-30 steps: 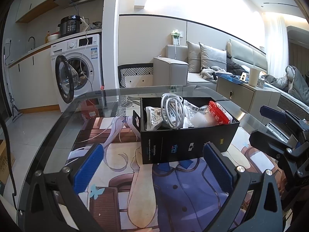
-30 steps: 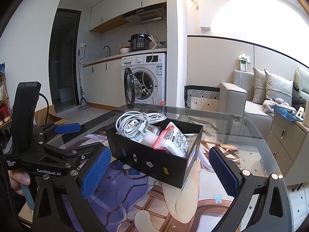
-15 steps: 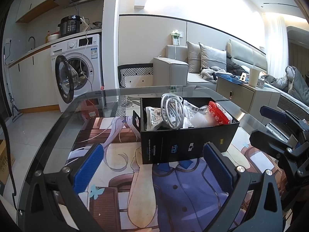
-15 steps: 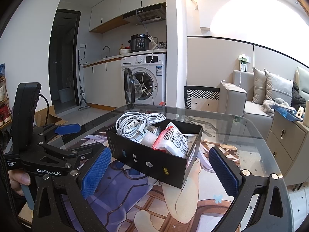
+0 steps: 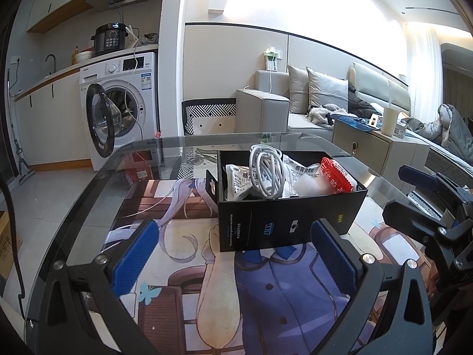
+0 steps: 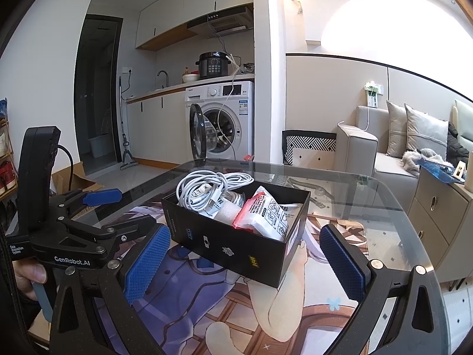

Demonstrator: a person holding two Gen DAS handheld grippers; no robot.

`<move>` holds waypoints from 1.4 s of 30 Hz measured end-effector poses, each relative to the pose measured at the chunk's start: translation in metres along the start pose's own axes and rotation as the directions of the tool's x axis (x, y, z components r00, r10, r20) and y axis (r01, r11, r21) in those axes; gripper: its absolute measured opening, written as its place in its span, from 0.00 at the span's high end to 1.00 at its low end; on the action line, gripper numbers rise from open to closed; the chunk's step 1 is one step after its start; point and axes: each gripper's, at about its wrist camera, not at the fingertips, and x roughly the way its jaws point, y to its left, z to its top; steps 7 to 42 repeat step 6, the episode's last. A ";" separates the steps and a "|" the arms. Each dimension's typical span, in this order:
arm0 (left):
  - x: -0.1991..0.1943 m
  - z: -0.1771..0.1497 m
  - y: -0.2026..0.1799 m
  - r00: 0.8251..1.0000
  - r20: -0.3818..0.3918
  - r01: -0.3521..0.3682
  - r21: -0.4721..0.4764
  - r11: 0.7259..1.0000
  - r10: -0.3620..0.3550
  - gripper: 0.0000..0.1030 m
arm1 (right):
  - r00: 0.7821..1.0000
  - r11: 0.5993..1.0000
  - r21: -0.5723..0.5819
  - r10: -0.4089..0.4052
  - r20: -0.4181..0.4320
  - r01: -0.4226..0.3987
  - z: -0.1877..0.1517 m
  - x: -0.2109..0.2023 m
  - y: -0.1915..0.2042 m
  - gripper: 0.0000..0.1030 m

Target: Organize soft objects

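Observation:
A black open box (image 5: 283, 222) (image 6: 224, 245) stands on the glass table. It holds a coiled white cable (image 5: 266, 171) (image 6: 207, 186), white printed packets (image 5: 239, 180), a red and white packet (image 5: 337, 174) (image 6: 263, 213) and a clear bag (image 5: 306, 183). My left gripper (image 5: 233, 257) is open and empty, just in front of the box. My right gripper (image 6: 245, 263) is open and empty, near the box's front corner. The right gripper also shows at the right edge of the left wrist view (image 5: 428, 207); the left gripper shows at the left of the right wrist view (image 6: 74, 227).
The glass table (image 5: 97, 183) (image 6: 384, 204) lies over a printed anime mat (image 5: 280, 295). A washing machine (image 5: 124, 103) with its door open stands behind, a sofa (image 5: 295, 109) and a side cabinet (image 5: 378, 151) to the right.

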 end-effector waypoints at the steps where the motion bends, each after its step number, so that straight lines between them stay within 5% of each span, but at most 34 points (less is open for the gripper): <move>1: 0.000 0.000 0.001 1.000 -0.001 0.000 0.000 1.000 0.000 0.00 | 1.000 1.000 0.002 0.001 0.001 -0.001 0.000 0.000 0.000 0.01; 42: -0.002 0.002 0.000 1.000 0.006 -0.002 -0.001 1.000 0.002 0.00 | 1.000 1.000 0.001 0.001 0.001 -0.001 0.001 0.000 0.000 0.01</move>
